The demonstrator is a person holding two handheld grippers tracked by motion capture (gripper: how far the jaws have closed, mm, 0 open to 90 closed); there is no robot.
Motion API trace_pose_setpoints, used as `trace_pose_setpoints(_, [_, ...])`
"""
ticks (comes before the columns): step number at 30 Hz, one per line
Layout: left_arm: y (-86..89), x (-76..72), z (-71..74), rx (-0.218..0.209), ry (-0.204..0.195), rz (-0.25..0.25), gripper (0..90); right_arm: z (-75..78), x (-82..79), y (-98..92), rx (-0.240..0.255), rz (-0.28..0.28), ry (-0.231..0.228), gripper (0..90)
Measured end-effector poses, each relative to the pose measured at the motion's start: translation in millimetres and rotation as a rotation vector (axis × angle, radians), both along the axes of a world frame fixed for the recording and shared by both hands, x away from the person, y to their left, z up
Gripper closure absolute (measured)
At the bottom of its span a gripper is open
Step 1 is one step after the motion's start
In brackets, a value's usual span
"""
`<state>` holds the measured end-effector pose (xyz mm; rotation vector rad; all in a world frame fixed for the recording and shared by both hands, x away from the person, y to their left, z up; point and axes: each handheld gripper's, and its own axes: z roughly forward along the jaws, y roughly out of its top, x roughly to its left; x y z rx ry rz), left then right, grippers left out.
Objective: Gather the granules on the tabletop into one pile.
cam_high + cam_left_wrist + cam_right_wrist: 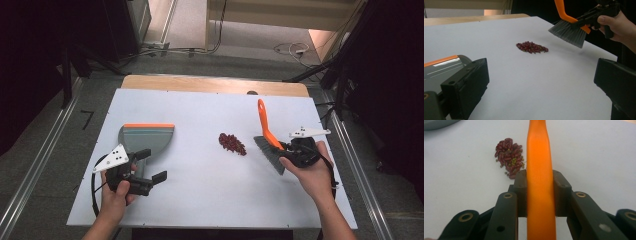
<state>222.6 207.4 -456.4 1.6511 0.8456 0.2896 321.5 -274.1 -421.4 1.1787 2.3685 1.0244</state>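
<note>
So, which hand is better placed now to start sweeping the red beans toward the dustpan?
The right one. Its claw is shut on the orange-handled grey-bristled brush, just right of the small pile of dark red beans. The left claw stands open beside the grey plastic dustpan with an orange edge.

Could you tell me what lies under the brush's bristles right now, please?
Under the brush, held raised in the right tongs, only bare white table shows. The beans lie apart from it. The high view's bristles cover the table beneath them.

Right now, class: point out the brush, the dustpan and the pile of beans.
brush (269, 150), high view, on its grey bristles.
dustpan (146, 137), high view, on its grey tray.
pile of beans (532, 47), left gripper view, on its middle.
</note>
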Motion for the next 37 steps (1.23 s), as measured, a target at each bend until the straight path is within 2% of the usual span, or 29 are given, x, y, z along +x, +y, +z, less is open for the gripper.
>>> trace_pose_setpoints(16, [4.9, -0.7, 1.0, 0.000, -0.009, 0.013, 0.6, -8.5, -21.1, -37.2, 0.055, -0.003, 0.010, 68.6])
trace_pose_setpoints(22, [6.1, -0.9, 0.8, 0.015, -0.017, 0.013, 0.6, -16.1, -19.7, -50.2, 0.085, -0.007, 0.003, 68.6])
trace_pose_setpoints(37, [3.8, -1.0, 0.0, 0.025, -0.011, 0.010, 0.6, -18.7, -18.3, -54.1, 0.091, -0.010, 0.004, 68.6])
